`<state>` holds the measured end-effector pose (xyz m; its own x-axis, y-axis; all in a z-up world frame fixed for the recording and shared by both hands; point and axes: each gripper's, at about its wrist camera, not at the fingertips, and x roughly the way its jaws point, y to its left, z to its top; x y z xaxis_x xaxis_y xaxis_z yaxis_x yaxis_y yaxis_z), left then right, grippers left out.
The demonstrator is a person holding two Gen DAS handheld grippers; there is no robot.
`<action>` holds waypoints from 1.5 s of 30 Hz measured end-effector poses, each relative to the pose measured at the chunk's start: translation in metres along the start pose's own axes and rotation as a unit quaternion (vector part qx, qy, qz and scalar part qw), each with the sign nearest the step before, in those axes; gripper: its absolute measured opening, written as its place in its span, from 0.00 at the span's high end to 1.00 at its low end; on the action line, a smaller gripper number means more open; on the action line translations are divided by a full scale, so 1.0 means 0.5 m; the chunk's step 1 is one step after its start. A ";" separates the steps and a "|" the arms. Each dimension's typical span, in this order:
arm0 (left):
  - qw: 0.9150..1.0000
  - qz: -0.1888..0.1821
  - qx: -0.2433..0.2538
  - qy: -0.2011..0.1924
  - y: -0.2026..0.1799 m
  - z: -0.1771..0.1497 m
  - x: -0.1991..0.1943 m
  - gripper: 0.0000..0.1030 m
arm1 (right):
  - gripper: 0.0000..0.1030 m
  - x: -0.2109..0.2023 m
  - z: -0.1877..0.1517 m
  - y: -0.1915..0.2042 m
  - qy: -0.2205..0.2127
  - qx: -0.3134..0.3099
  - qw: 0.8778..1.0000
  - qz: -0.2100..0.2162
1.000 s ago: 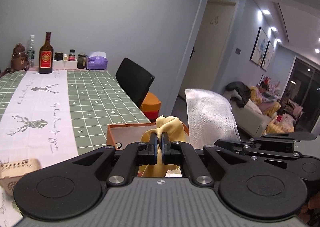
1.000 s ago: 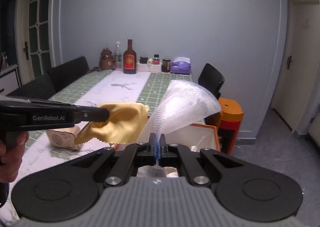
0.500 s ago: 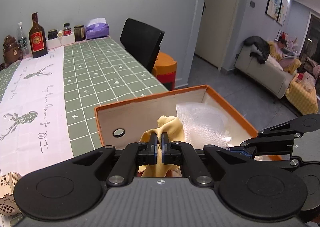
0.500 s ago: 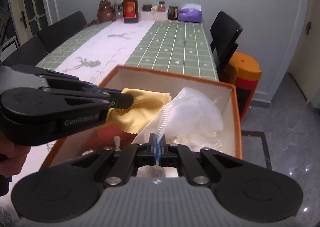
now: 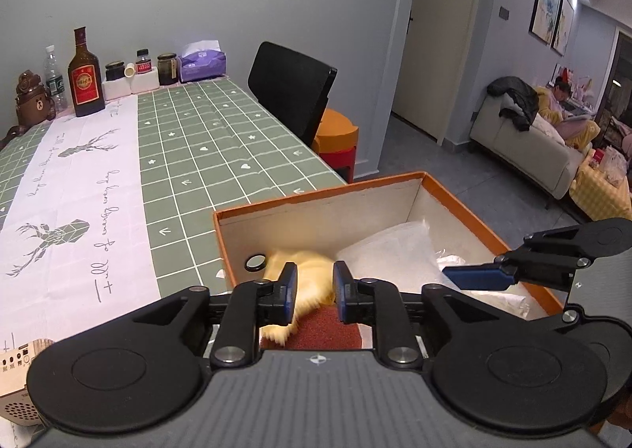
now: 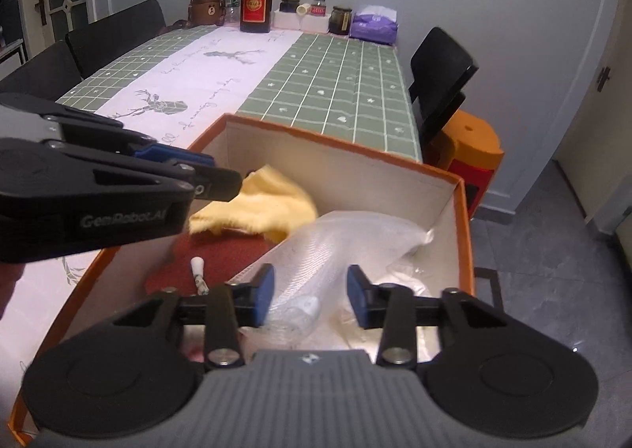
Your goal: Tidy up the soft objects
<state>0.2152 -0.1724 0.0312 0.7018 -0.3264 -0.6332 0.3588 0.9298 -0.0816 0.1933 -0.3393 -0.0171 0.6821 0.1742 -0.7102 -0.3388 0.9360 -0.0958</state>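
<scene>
An orange box (image 5: 430, 179) with pale inner walls (image 6: 460, 219) stands at the near right end of the table. In it lie a yellow cloth (image 5: 300, 270) (image 6: 260, 203), a white mesh bag (image 5: 391, 258) (image 6: 339, 246) and a dark red cloth (image 6: 221, 254) (image 5: 320, 329). My left gripper (image 5: 315, 290) is open just above the yellow cloth, which looks blurred. My right gripper (image 6: 309, 300) is open above the mesh bag. Each gripper shows in the other's view: the right one (image 5: 478, 277), the left one (image 6: 213, 181).
A green checked tablecloth with a white deer runner (image 5: 79, 179) covers the table. Bottles, jars and a purple tissue pack (image 5: 203, 61) line its far end. A black chair (image 5: 292, 89) and an orange stool (image 5: 335, 132) stand to the right. A small wooden speaker (image 5: 15, 381) is near left.
Both grippers came down over the box, then opened. The yellow cloth and the mesh bag were let go and now lie in the box.
</scene>
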 end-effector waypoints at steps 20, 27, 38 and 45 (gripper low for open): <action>0.987 0.047 0.021 -0.152 0.028 -0.090 -0.275 0.64 | 0.33 -0.259 -0.029 0.196 -0.150 -0.029 0.988 -0.019; 0.983 0.074 0.024 -0.164 0.048 -0.151 -0.337 0.63 | 0.33 -0.290 -0.103 0.280 -0.174 -0.039 0.983 -0.038; 0.980 0.081 -0.035 -0.178 0.093 -0.246 -0.402 0.52 | 0.13 -0.366 -0.203 0.327 -0.248 0.067 0.964 -0.073; 0.970 0.118 -0.048 -0.207 0.095 -0.313 -0.417 0.28 | 0.08 -0.370 -0.267 0.365 -0.259 0.087 0.958 -0.086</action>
<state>-0.0105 -0.0337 0.0389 0.9516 -0.1240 -0.2811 0.1130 0.9921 -0.0548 -0.0809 -0.2416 0.0037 0.9635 0.0997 -0.2483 -0.1108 0.9934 -0.0309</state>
